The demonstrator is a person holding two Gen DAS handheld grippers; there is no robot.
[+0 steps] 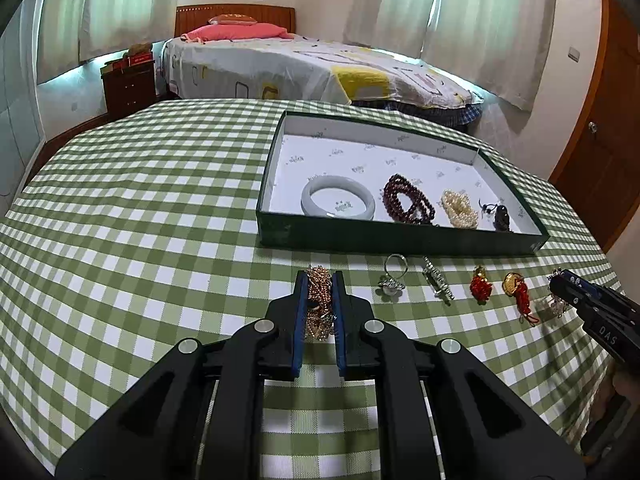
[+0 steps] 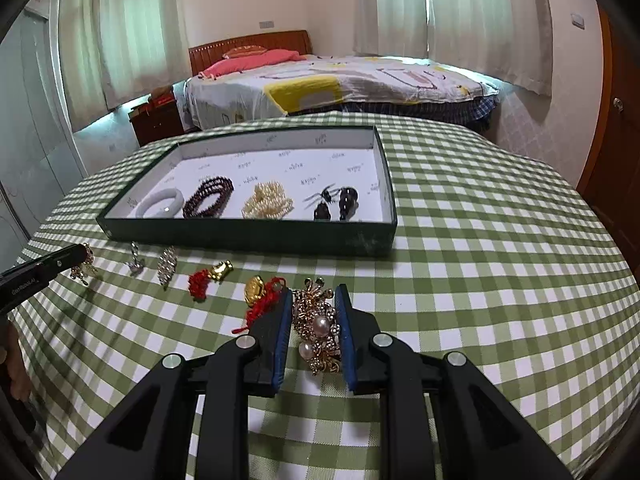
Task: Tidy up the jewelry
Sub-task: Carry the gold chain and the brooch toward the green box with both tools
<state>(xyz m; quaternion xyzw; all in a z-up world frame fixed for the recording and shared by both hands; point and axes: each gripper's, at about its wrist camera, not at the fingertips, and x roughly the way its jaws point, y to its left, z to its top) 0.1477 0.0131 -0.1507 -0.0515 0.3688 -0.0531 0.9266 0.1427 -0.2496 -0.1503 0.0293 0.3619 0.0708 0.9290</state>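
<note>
My left gripper (image 1: 320,280) is shut on a gold chain piece (image 1: 319,304), low over the green checked cloth in front of the tray. My right gripper (image 2: 314,294) is shut on a gold brooch with pearls (image 2: 318,328), close to the cloth. The dark green tray (image 1: 400,240) holds a white bangle (image 1: 338,200), a dark red bead bracelet (image 1: 408,200), a pearl bracelet (image 1: 460,208) and dark pendants (image 1: 498,212). Between the grippers lie a silver ring (image 1: 394,276), a silver pin (image 1: 438,280), a red tassel charm (image 1: 481,288) and a gold charm with red cord (image 1: 520,292).
The far half of the tray floor (image 2: 280,160) is bare white paper. The checked tablecloth (image 2: 500,260) spreads wide to the right of the tray. Beyond the table stand a bed (image 2: 340,84), a dark nightstand (image 1: 128,84) and a wooden door (image 1: 612,128).
</note>
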